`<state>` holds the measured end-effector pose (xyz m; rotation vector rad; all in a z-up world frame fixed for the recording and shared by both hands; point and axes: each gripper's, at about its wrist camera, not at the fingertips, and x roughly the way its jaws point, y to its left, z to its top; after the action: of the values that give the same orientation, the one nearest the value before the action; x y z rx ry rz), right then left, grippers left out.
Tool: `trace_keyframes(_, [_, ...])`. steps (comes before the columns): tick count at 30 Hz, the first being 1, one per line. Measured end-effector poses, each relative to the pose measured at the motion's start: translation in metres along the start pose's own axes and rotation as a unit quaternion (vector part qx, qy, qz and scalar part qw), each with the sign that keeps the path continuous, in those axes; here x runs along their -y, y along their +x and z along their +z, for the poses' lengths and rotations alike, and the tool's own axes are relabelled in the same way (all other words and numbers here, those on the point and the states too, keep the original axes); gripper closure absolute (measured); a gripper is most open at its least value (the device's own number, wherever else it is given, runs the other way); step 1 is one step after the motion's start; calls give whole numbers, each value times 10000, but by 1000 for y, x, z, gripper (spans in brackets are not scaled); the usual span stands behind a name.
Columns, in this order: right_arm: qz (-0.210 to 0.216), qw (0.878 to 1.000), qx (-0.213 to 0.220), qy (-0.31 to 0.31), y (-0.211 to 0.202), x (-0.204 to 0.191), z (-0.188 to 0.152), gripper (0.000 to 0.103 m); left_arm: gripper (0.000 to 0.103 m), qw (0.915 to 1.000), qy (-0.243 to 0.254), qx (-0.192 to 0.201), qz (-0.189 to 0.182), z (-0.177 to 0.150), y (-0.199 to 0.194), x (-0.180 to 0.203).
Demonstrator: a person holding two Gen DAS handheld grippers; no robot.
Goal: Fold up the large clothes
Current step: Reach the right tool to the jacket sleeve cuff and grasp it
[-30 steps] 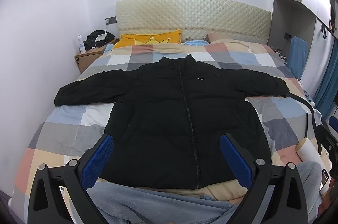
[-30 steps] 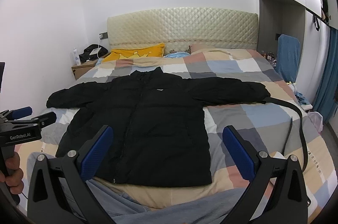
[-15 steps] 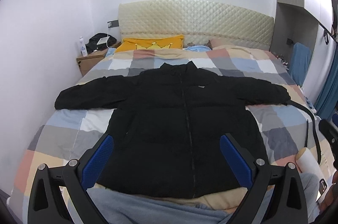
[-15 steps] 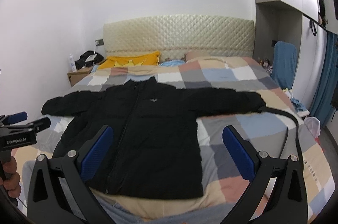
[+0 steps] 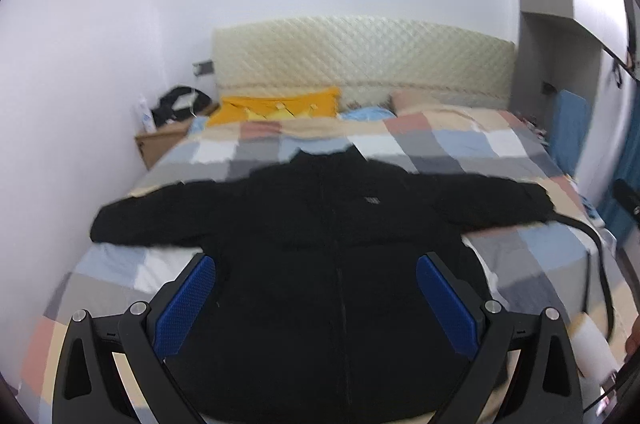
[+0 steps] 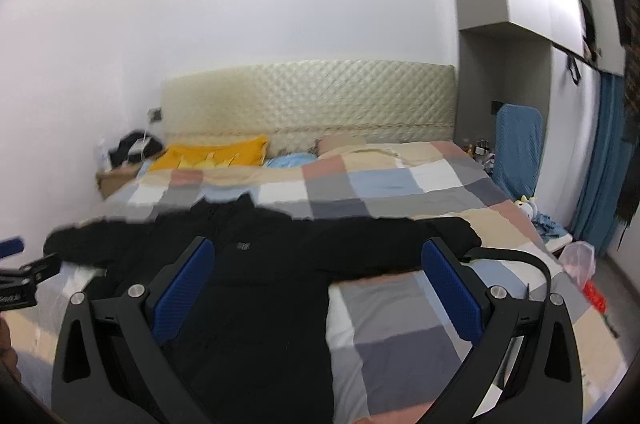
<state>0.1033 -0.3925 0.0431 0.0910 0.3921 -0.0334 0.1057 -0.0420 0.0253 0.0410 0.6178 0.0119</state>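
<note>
On the bed [image 5: 520, 159]: black jacket [image 5: 320, 244], spread flat, unfolded; my claws [image 5: 316, 298] [image 6: 318, 280], jaws apart, had lifted — fold not begun.

You get bright, even light on the white wall above the headboard [image 5: 362, 57], without glare; around it everything smears with motion blur, and fisheye bending darkens the corners.

Left tongs [image 5: 316, 298]: black skeletal frame with cut-out openings, silver round screws at the joints, blue textured pads [image 5: 186, 304] lining both fingers. Right tongs [image 6: 318, 288] match exactly: black frame, silver screws, blue pads [image 6: 452, 290]. Partial white lettering marks the left tongs' body.
</note>
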Motion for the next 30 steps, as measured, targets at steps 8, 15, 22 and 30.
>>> trace_keyframes(8, [-274,9992,245,157,64,51,5,0,1,9988,-378,101,-288,32,38,-6])
trace_keyframes(15, [-154,9967,329,720,132,116,-17,0,1,9997,87,208,-32,28,86,13])
trace_keyframes(22, [-528,9827,126,1769,198,215,-50,0,1,9997,-88,-240,2,-7,149,2])
trace_keyframes(30, [-876,9604,-375,2620,293,329,-73,14,1,9971,-391,-642,103,-28,213,-21])
